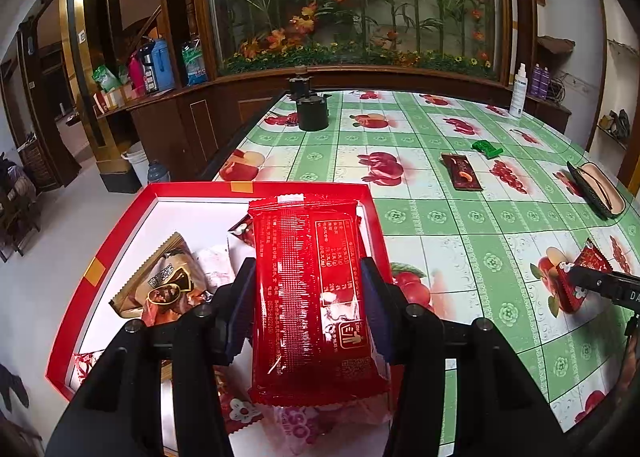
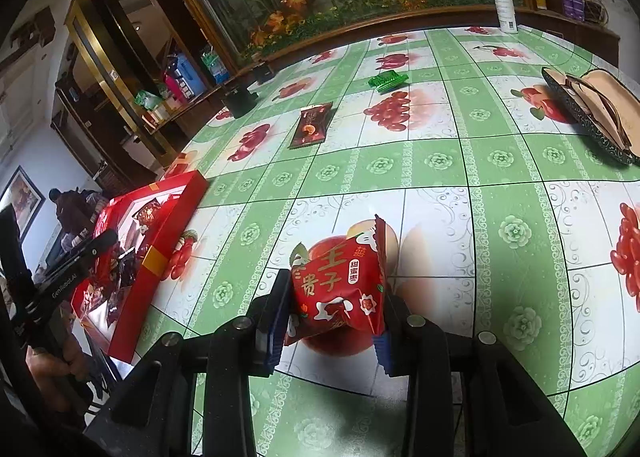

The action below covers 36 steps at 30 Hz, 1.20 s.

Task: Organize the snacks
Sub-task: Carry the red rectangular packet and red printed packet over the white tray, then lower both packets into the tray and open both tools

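My left gripper (image 1: 306, 309) is shut on a long red snack packet (image 1: 308, 297) and holds it over the red box (image 1: 132, 209), which holds several wrapped snacks (image 1: 168, 285). My right gripper (image 2: 330, 321) is shut on a small red snack packet with gold characters (image 2: 340, 289), just above the tablecloth; that packet also shows in the left wrist view (image 1: 576, 277). The red box shows in the right wrist view (image 2: 168, 237) at the left. A dark brown snack bar (image 1: 462, 171) (image 2: 312, 125) and a green packet (image 1: 486, 148) (image 2: 388, 81) lie on the table farther away.
The table has a green fruit-pattern cloth (image 2: 440, 161). An open glasses case (image 1: 598, 187) (image 2: 592, 113) lies at the right. A white spray bottle (image 1: 518, 91) (image 2: 503, 1) and a black canister (image 1: 312, 109) stand at the far side. The box sits at the table's left edge.
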Each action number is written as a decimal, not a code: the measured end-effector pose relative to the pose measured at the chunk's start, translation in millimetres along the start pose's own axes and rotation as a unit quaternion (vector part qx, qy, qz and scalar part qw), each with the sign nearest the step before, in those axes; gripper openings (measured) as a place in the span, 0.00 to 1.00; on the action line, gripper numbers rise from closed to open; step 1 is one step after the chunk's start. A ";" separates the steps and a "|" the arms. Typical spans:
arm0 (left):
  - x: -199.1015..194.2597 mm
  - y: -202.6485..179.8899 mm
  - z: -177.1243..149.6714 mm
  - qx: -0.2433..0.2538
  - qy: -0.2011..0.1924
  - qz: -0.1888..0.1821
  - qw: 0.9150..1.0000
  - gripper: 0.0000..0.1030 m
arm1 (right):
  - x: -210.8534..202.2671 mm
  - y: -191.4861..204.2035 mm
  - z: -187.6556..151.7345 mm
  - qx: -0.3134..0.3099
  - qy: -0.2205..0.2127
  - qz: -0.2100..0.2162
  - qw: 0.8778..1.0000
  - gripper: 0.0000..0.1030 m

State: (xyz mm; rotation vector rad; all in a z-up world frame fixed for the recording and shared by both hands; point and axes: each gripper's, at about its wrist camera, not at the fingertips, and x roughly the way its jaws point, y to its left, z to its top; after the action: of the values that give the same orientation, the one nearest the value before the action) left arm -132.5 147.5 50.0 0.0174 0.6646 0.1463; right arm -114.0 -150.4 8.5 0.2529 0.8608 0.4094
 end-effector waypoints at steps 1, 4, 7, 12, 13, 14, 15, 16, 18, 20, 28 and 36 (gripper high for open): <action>0.1 1.2 -0.4 -0.001 0.000 0.001 1.000 0.47 | 1.7 1.5 0.5 -0.001 0.002 0.001 1.000 0.36; 0.1 5.4 -1.1 -0.004 0.000 0.002 1.000 0.47 | 7.2 7.8 1.5 -0.004 0.007 0.007 1.000 0.36; 0.3 10.4 -2.8 -0.006 0.002 0.006 1.000 0.47 | 13.3 16.2 2.0 -0.008 0.011 0.014 1.000 0.36; 3.2 19.2 -5.2 -0.012 0.007 0.009 1.000 0.47 | 26.7 29.4 3.3 -0.005 0.023 0.035 0.999 0.36; 3.9 21.9 -6.0 -0.014 0.007 0.010 1.000 0.47 | 29.4 32.2 3.6 -0.004 0.026 0.040 0.999 0.36; 4.2 23.4 -6.4 -0.015 0.008 0.010 1.000 0.47 | 33.2 36.1 4.2 -0.002 0.029 0.049 0.998 0.36; 4.9 26.2 -7.0 -0.018 0.009 0.011 1.000 0.47 | 36.8 40.2 4.8 0.000 0.030 0.058 0.998 0.36; 5.0 28.1 -7.3 -0.019 0.010 0.012 1.000 0.47 | 39.0 43.5 5.2 0.001 0.031 0.063 0.998 0.36; 5.5 32.1 -7.8 -0.021 0.010 0.014 1.000 0.47 | 44.4 53.5 5.9 0.003 0.030 0.084 0.996 0.36; 6.1 37.3 -8.6 -0.025 0.010 0.016 1.000 0.47 | 50.1 66.0 7.1 -0.002 0.029 0.104 0.994 0.35; 8.3 66.7 -9.4 -0.044 0.007 0.039 0.998 0.47 | 75.5 128.2 13.0 -0.051 0.034 0.149 0.987 0.35; 14.7 92.7 -8.3 -0.064 0.008 0.064 0.996 0.47 | 94.5 196.6 14.3 -0.126 0.037 0.180 0.975 0.36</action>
State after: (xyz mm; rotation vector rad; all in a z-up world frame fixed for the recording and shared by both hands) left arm -138.2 241.1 40.2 -0.0644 0.6695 0.3120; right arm -96.4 66.7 27.1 0.1585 0.8266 0.8650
